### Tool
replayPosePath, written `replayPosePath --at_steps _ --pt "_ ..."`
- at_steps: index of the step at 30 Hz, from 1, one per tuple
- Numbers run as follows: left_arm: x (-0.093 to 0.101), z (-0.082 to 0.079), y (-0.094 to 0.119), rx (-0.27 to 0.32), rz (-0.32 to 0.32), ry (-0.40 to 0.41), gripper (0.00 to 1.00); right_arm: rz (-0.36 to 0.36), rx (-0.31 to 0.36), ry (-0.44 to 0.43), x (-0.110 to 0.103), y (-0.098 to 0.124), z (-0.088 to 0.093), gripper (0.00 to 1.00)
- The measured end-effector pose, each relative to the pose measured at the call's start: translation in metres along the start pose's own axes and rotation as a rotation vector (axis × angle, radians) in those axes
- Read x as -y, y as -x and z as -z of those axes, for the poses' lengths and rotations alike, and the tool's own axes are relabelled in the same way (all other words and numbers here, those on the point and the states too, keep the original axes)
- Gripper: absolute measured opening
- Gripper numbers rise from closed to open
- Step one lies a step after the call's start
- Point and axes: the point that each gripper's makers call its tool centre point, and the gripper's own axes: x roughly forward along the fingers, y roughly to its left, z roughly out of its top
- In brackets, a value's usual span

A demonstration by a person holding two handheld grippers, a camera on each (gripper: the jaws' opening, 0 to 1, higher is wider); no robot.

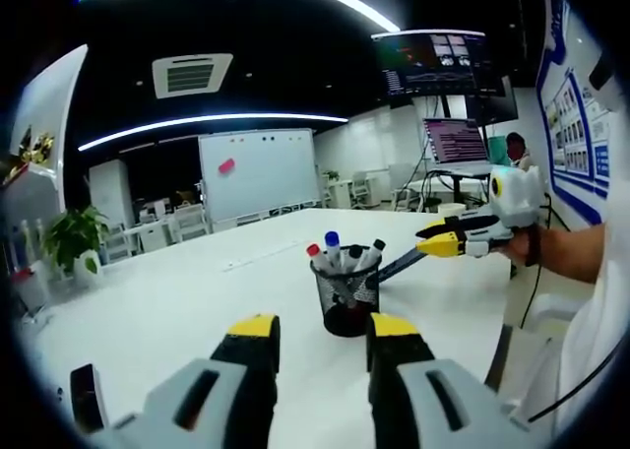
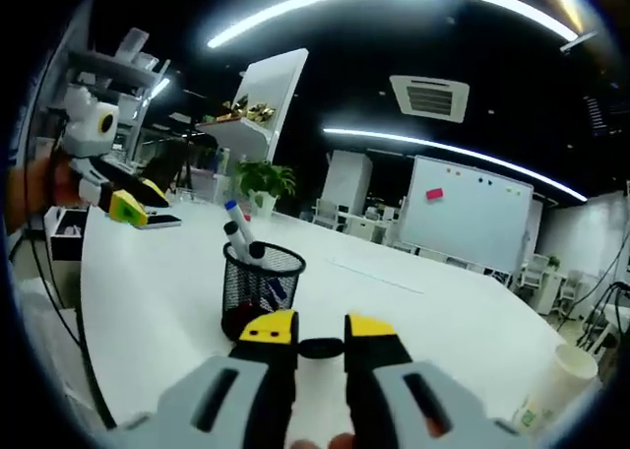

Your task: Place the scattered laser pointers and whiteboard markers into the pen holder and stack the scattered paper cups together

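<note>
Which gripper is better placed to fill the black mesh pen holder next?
Right: the right gripper holds a dark slim pen aimed at the black mesh pen holder; the left gripper is open, empty.

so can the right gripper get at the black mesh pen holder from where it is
Probably yes. The right gripper, shut on a dark slim pointer, sits just beside the black mesh pen holder, the pointer's tip close to its rim, nothing between them. The markers inside seem to leave room.

markers in pen holder on table, whiteboard behind, perhaps cups right
</note>
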Motion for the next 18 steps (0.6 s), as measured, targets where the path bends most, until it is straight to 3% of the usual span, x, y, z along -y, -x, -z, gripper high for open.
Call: replayPosePath --at_steps 18 --pt "-0.003 0.0 0.001 -0.001 -0.003 -0.004 0.36 0.007 0.028 -0.028 0.011 -0.024 -0.021 0.18"
